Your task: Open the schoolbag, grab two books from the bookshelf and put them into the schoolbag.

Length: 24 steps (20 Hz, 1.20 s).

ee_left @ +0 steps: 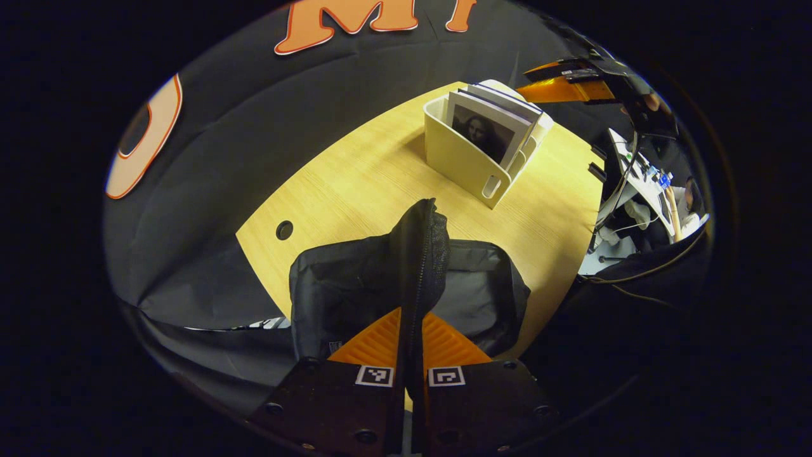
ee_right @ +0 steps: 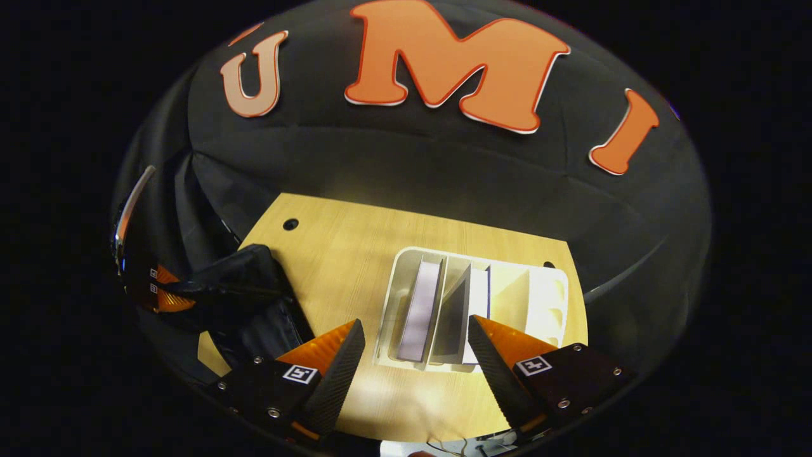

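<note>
Both tools seen: left tool (ee_left: 411, 346) clamped on raised schoolbag (ee_left: 419, 254) flap; right tool (ee_right: 415, 355) spread wide above bookshelf (ee_right: 406, 266) holding books (ee_right: 422, 308).

Our left gripper (ee_left: 413, 336) has two ribbed orange fingers (ee_left: 378, 339) on black plates, each plate carrying a square black-and-white marker (ee_left: 374, 376) and round screws (ee_left: 366, 436). Our right gripper (ee_right: 415, 346) has orange fingers faced with dark, finely textured pads (ee_right: 339, 374), black screwed bases, and one such marker (ee_right: 299, 374) per side.
</note>
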Available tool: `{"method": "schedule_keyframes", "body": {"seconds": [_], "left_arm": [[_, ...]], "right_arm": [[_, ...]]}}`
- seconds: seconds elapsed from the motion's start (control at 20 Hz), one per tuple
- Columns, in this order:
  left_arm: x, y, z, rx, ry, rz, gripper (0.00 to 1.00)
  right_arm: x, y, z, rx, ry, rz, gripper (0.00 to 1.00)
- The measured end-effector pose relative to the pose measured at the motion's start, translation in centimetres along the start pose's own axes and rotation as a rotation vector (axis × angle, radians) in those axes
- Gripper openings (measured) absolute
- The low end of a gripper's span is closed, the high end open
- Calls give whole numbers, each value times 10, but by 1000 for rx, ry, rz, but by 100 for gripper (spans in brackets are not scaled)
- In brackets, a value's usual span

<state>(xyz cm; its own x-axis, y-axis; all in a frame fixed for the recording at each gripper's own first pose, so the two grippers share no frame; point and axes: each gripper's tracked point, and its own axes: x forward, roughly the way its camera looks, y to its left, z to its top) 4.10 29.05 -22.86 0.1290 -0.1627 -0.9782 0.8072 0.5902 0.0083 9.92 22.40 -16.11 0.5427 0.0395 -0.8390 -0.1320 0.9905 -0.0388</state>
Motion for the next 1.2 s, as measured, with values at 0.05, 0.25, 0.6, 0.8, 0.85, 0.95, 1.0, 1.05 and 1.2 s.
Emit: {"method": "schedule_keyframes", "body": {"seconds": [0.05,0.25,0.6,0.8,0.85,0.95,1.0,1.05,1.2], "left_arm": [[0,1,3,-9,2,1,6],[3,-3,4,-22,6,9,6],[13,3,8,-71,14,43,6],[16,-1,9,-84,9,33,6],[16,-1,8,-85,9,33,6],[18,1,8,-83,5,35,6],[19,0,7,-82,2,33,6],[19,0,8,-82,-1,31,6],[21,-1,8,-75,-13,18,6]], "right_arm": [[10,0,0,-3,35,13,97],[59,-3,-13,-1,186,3,98],[111,-5,-24,172,371,37,63],[110,-3,-37,215,479,32,40],[106,-3,-38,209,490,29,38],[96,-3,-35,209,488,17,35],[89,-3,-33,218,486,23,34],[81,-3,-29,237,475,38,41],[49,-5,-20,313,446,71,33]]}}
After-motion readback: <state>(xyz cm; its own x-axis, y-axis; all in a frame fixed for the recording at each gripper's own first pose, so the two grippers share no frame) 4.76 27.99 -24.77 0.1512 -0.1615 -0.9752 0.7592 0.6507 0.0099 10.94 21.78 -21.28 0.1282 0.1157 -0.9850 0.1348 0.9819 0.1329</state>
